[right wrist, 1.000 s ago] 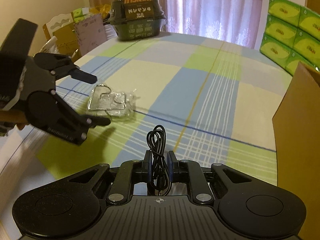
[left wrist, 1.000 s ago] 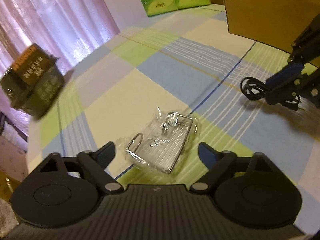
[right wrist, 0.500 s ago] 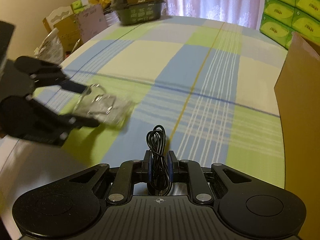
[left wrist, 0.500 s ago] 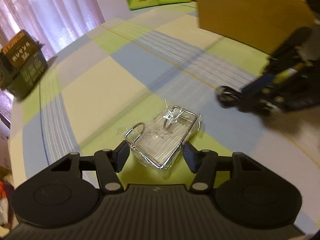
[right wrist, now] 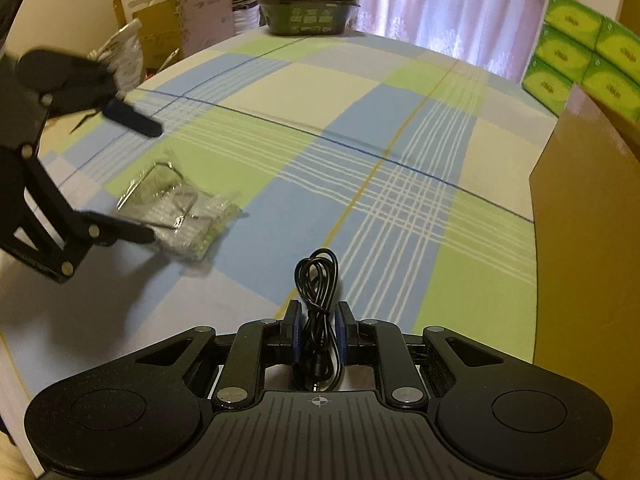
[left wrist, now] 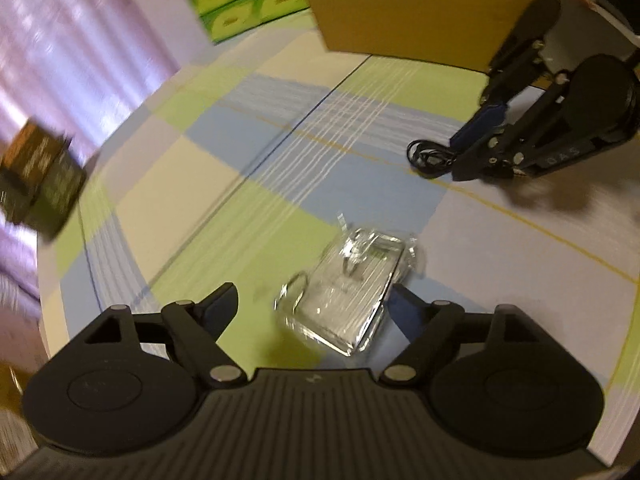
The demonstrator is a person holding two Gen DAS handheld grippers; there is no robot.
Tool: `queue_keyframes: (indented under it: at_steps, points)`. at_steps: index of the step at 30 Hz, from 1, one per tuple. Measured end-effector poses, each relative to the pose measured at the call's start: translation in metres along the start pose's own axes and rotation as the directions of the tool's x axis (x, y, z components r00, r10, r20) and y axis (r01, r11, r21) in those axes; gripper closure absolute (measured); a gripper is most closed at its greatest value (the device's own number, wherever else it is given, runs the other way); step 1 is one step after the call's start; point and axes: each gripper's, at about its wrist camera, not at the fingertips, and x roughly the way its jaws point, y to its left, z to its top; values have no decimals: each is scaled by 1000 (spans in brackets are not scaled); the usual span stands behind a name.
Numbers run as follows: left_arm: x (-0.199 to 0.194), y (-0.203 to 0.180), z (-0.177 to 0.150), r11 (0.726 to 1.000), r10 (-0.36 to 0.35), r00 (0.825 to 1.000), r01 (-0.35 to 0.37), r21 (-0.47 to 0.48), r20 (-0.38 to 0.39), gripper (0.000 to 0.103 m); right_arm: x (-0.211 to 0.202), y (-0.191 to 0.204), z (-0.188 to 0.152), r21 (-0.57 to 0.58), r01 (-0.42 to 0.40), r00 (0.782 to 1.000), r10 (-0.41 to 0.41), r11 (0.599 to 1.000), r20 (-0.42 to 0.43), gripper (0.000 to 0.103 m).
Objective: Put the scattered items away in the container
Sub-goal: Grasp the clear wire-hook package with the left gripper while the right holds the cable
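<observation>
The left tongs (left wrist: 312, 300) stand open around the bent chrome wire hook sealed in a clear plastic bag (left wrist: 352, 300), which lies on the checked green-and-blue tabletop (left wrist: 280, 140). The right tongs (right wrist: 318, 320) clamp a coiled black cable (right wrist: 318, 276). The brown cardboard box (left wrist: 420, 4) sits at about one o'clock. The slick bag may slip sideways if the fingers close off-centre

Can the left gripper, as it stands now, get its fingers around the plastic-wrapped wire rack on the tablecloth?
Probably yes. The left gripper is open with the wire rack lying between its fingers, nothing on top of it. The right gripper, shut on the black cable, is off to the side.
</observation>
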Motion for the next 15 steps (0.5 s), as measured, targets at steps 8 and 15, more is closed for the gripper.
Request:
queue_keyframes:
  at_steps: [8,15]
  points:
    - [15,-4,0,993,-104,993,107,54,-53,44,4,-2,0,-61,0,1000,1,998,13,83]
    - [2,-9,-10,987,-108,992,100,-128,-60,45,8,-8,2,22,-30,1000,30,999,-1,54]
